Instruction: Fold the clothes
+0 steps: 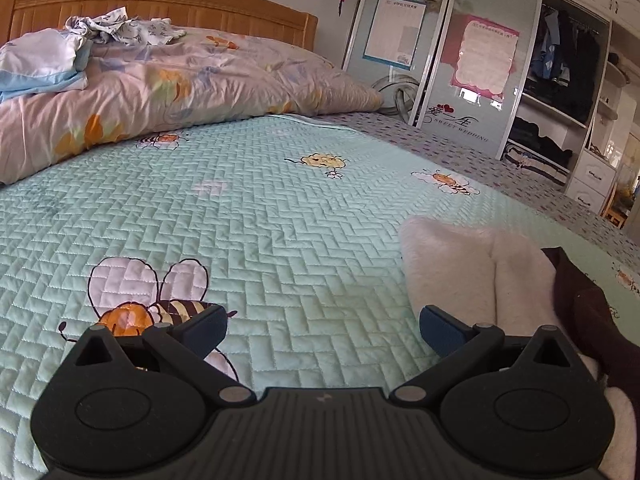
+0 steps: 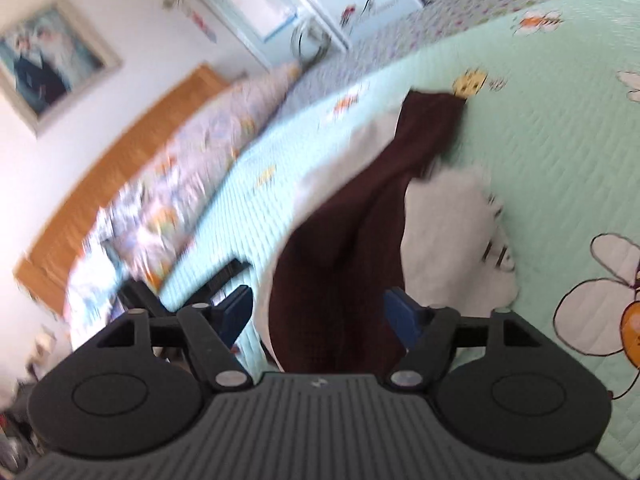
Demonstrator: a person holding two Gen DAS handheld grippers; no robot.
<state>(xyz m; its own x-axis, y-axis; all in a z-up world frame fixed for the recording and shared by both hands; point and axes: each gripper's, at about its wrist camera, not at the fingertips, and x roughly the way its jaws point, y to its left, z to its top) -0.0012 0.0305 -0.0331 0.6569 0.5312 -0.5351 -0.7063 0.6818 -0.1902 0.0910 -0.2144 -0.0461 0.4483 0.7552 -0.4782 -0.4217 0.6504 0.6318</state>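
A garment lies crumpled on the mint quilted bedspread [image 1: 280,208]: dark brown fabric [image 2: 360,216] on the outside, white fleece [image 2: 452,232] on the inside. My right gripper [image 2: 320,314] is open just above it, and the brown fabric runs between the blue pads [image 2: 400,316] without being pinched; this view is blurred. My left gripper [image 1: 322,328] is open over bare bedspread with nothing between its fingers. To its right lie the white fleece [image 1: 452,264] and a brown edge [image 1: 580,304].
A flowered duvet [image 1: 180,92] is bunched at the head of the bed before a wooden headboard [image 1: 160,4], with light blue and patterned clothes [image 1: 44,60] piled on it. A wardrobe with sliding doors [image 1: 480,60] stands beyond the bed's far side.
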